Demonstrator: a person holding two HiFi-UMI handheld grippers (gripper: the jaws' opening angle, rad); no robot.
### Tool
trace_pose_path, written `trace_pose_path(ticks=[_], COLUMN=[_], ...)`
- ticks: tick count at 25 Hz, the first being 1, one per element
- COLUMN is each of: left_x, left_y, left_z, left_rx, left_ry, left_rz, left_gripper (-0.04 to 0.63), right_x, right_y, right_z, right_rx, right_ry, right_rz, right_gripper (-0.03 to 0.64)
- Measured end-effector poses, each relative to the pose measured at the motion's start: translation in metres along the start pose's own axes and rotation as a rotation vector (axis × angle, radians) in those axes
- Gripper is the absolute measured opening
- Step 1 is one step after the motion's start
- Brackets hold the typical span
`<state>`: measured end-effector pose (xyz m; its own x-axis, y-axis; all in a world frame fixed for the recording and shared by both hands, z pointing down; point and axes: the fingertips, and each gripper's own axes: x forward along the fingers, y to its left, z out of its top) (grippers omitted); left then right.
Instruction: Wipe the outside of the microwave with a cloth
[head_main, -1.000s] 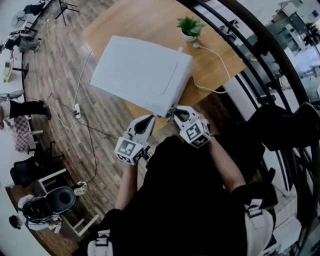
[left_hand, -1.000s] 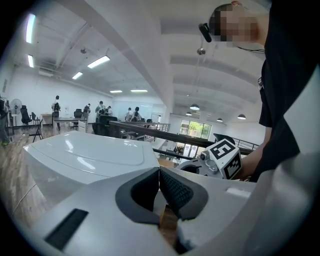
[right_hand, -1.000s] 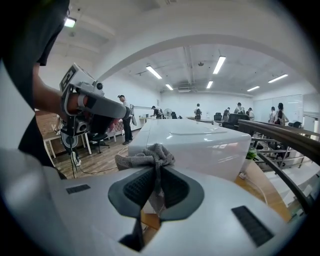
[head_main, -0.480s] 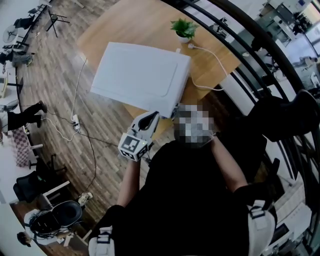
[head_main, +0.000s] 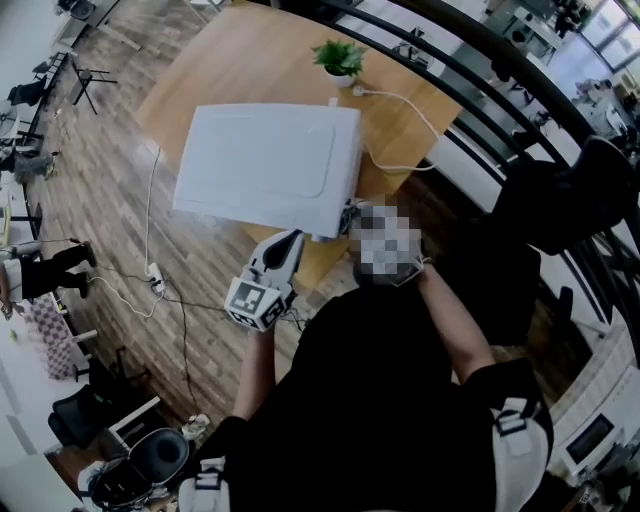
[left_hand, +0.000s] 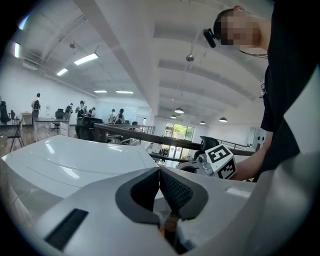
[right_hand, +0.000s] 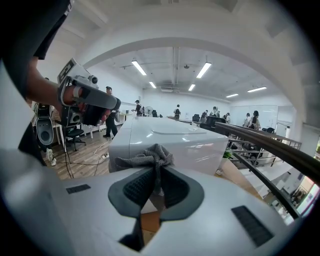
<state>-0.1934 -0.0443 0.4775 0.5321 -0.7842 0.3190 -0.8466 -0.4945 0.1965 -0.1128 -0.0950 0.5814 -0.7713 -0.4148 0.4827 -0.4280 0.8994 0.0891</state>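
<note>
Microwave (head_main: 265, 165): white, set on the wooden table (head_main: 230, 60) with one edge towards you. A small potted plant (head_main: 340, 58) stands well behind it, and a white cable (head_main: 410, 110) trails away from its far right corner.

Cloth (right_hand: 147, 156): grey and bunched, clamped between the jaws of your right gripper (right_hand: 156, 175), with a tuft standing proud of the tips. That gripper is held at the near right corner of the microwave (a patch covers most of the tool in the head view, so I read this from the right gripper view). The cloth is close to the casing, but contact cannot be confirmed.

Left gripper (left_hand: 159, 172): jaws together with nothing between them. It is held just off the near edge of the microwave, beside the right gripper, and is doing no work.

Assessment: you appear to be at the start of a wiping pass on the near side. Nothing on the casing shows how much has been covered.

Next move, in my judgement: bring the tuft flat against the panel and draw it along in one line. Keep the clamp firm and the hard jaw tips off the casing. The microwave may slide under pressure, so consider steadying its top with the left gripper. Mind the cable when you reach the rear.
</note>
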Motion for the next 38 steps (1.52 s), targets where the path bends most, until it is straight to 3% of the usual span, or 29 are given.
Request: trace_pose_path(ticks=[7, 13, 38], left_x=[0.010, 0.029, 0.025], left_y=[0.008, 0.001, 0.015], left_z=[0.011, 0.012, 0.006], left_rx=[-0.016, -0.010, -0.052], left_ry=[-0.055, -0.019, -0.001], left_rz=[0.000, -0.023, 0.082], left_gripper=[0.003, 0.003, 0.003], right_x=[0.000, 0.005, 0.025], right_y=[-0.019, -0.039, -0.099], right_z=[0.014, 0.014, 0.022], right_rx=[-0.012, 0.014, -0.003], right_ry=[-0.006, -0.007, -0.036], right_rz=[-0.019, -0.029, -0.044], right_gripper=[0.028, 0.028, 0.028])
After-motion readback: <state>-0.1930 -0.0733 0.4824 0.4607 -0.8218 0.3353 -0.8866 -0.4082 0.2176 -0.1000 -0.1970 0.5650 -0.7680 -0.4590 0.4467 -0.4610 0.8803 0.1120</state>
